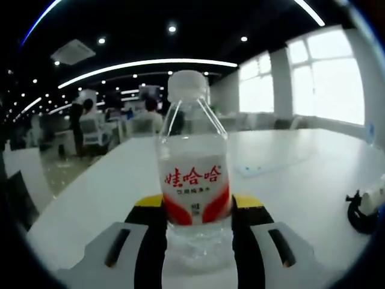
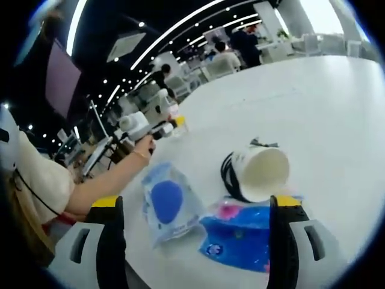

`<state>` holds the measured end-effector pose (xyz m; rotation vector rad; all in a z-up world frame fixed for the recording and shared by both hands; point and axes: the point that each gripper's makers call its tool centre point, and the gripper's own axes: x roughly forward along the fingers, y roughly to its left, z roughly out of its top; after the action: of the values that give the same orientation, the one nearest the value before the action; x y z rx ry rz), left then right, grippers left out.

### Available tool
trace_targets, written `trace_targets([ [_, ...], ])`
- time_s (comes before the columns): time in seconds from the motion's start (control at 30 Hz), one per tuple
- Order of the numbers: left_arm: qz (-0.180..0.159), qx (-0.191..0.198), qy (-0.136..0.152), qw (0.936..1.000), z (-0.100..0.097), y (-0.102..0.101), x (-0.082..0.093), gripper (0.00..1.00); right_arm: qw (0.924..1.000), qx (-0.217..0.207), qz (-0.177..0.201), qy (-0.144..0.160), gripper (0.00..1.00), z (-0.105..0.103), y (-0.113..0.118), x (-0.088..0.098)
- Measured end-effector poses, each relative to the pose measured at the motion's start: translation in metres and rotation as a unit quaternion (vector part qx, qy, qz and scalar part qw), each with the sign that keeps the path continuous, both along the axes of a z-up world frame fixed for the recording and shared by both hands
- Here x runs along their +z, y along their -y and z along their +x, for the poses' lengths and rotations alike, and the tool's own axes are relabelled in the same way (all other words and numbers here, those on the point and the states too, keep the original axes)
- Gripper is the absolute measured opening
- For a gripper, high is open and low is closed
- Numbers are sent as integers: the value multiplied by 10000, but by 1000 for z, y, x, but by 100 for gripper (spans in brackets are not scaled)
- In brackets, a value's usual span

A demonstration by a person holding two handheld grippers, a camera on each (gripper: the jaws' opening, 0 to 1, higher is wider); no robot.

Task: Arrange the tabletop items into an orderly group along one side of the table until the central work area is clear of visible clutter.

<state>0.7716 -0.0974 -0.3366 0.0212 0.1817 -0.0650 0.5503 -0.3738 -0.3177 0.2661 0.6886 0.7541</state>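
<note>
A clear plastic water bottle with a white screw cap and a red-and-white label (image 1: 194,180) stands upright on a broad white table (image 1: 301,180), and everything else here is placed in relation to it. In the left gripper view, the left gripper (image 1: 195,226) has its two black, yellow-tipped jaws closed in against the bottle's lower body, one on each side, so the bottle is held. It appears to be gripped low, near the base, which would keep it steady and upright while it is carried to the table's edge.

Off to the bottle's right in that same view, near the table's far side, a dark coiled cable (image 1: 360,214) lies beside a white object.

In the right gripper view, the right gripper (image 2: 195,241) has its jaws spread wide with nothing between them. Ahead of it lies the remaining clutter: a white paper cup tipped on its side (image 2: 261,171), its open mouth facing the camera, resting against the cable; a clear plastic pouch holding a round blue item (image 2: 167,201); and a blue printed packet with pink markings (image 2: 240,238), just beside the cup. The wide jaws suggest a reach for one of these next (which one cannot be told).

Beyond the pouch, the person's bare forearm and hand (image 2: 143,150) hold the left gripper's handle over the table.

The room is a large open office with long ceiling light strips, bright windows, and seated people far behind the bottle.
</note>
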Motion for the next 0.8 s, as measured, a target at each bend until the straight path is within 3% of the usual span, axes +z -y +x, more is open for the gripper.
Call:
trace_targets([
  [0.37, 71, 54, -122, 9999, 0, 0, -2, 38, 9999, -48, 41, -93, 96, 0, 1, -1],
  [0.47, 240, 16, -151, 9996, -2, 4, -4, 38, 9998, -137, 64, -141, 95, 1, 5, -2],
  [0.63, 172, 32, -214, 9996, -3, 6, -5, 38, 9995, -273, 92, -95, 92, 4, 11, 2],
  [0.8, 235, 250, -224, 9992, -1, 7, -4, 38, 9996, -194, 171, -105, 90, 2, 8, 4],
])
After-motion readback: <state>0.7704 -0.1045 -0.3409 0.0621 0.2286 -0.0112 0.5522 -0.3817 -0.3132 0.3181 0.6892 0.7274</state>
